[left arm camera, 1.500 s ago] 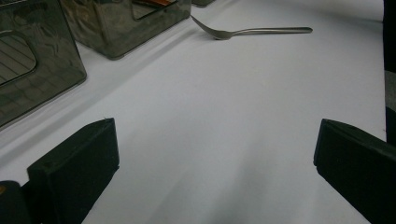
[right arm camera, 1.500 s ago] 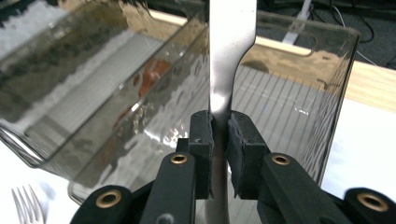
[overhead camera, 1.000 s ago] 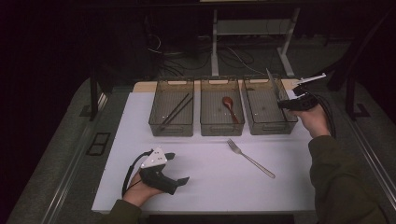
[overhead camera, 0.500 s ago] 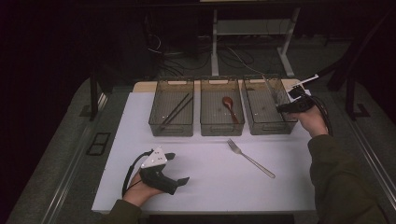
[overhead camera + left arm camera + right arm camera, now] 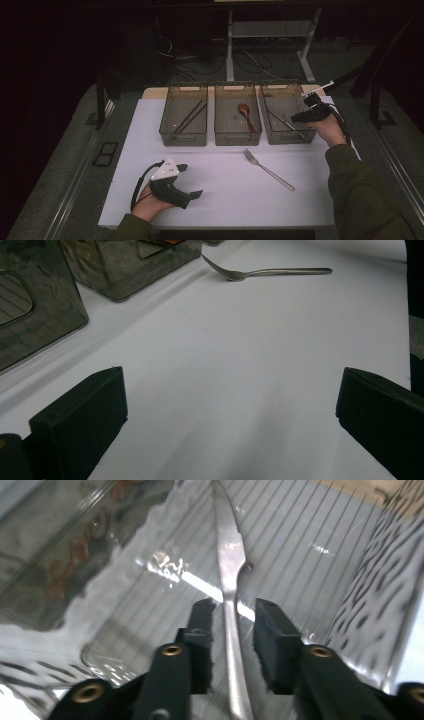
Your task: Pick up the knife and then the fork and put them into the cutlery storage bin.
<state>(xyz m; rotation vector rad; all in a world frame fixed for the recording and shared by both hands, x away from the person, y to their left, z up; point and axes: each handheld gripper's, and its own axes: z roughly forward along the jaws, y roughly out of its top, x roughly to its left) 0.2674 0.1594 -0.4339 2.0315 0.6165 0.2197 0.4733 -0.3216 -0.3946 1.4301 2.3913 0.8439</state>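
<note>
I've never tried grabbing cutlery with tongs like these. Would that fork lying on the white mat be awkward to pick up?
Probably a bit. The fork looks like smooth, shiny metal, so it may slip between pads. It lies flat on the mat, leaving little to get under. It looks stiff and unlikely to bend or roll.

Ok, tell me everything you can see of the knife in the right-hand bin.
The knife is plain shiny metal, one piece, with a serrated blade tapering to a point away from the camera. It lies flat on the ribbed floor of the clear bin, slanted across it in the high view. The right tongs have just been opening: their black jaws stand on either side of the handle with a gap showing on both sides, so nothing grips it.
</note>
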